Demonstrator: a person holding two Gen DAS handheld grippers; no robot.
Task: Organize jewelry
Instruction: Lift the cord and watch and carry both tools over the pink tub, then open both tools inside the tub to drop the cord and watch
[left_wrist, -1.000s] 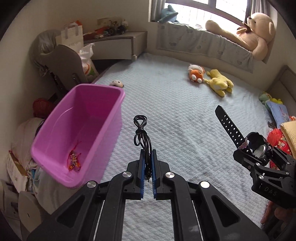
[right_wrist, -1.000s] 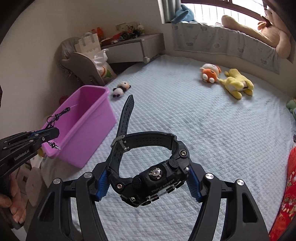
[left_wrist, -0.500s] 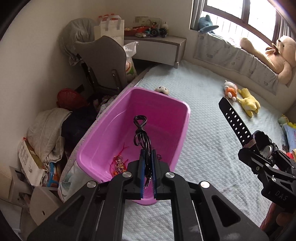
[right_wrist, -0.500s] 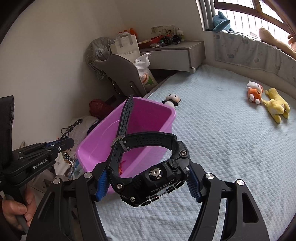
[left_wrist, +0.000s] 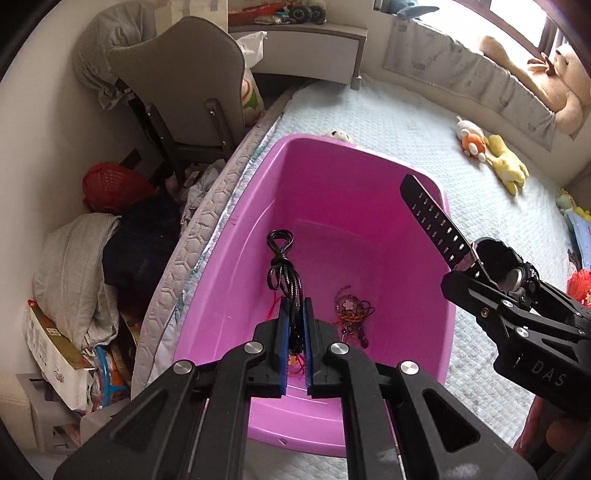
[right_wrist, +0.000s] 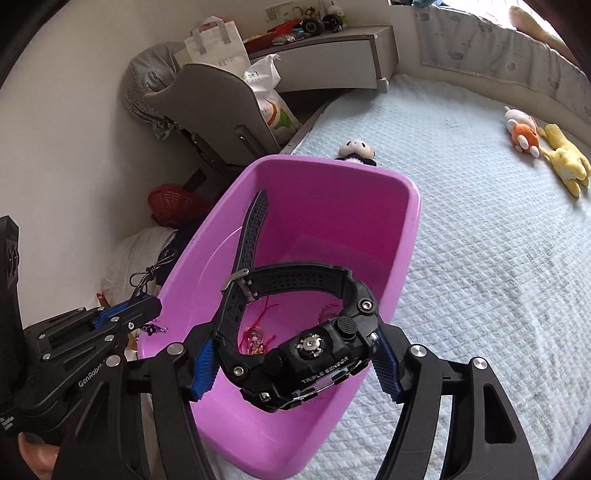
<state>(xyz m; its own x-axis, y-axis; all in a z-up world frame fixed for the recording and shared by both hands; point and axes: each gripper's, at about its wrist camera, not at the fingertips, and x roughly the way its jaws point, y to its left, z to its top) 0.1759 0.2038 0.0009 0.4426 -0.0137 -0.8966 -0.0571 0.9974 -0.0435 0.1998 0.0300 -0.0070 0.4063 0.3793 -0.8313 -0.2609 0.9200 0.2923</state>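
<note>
A purple plastic bin (left_wrist: 369, 162) stands on the bed near its left edge; it also shows in the right wrist view (right_wrist: 402, 206). Red beaded jewelry (left_wrist: 351, 314) lies on its floor. My left gripper (left_wrist: 295, 314) is shut on a black cord necklace (left_wrist: 284, 266) and holds it over the bin's near end. My right gripper (right_wrist: 291, 354) is shut on a black wristwatch (right_wrist: 317, 350), held above the bin's near right rim; its strap (left_wrist: 436, 221) sticks up in the left wrist view.
The bin rests on a pale blue quilted bed (right_wrist: 480, 221). A grey chair (left_wrist: 177, 81), a red basket (left_wrist: 110, 184) and piled clothes (left_wrist: 74, 266) crowd the floor to the left. Plush toys (left_wrist: 491, 155) lie far right; a panda toy (right_wrist: 354, 147) sits behind the bin.
Both grippers have swung left from over the bed to above the purple bin, still holding the necklace and the watch.
</note>
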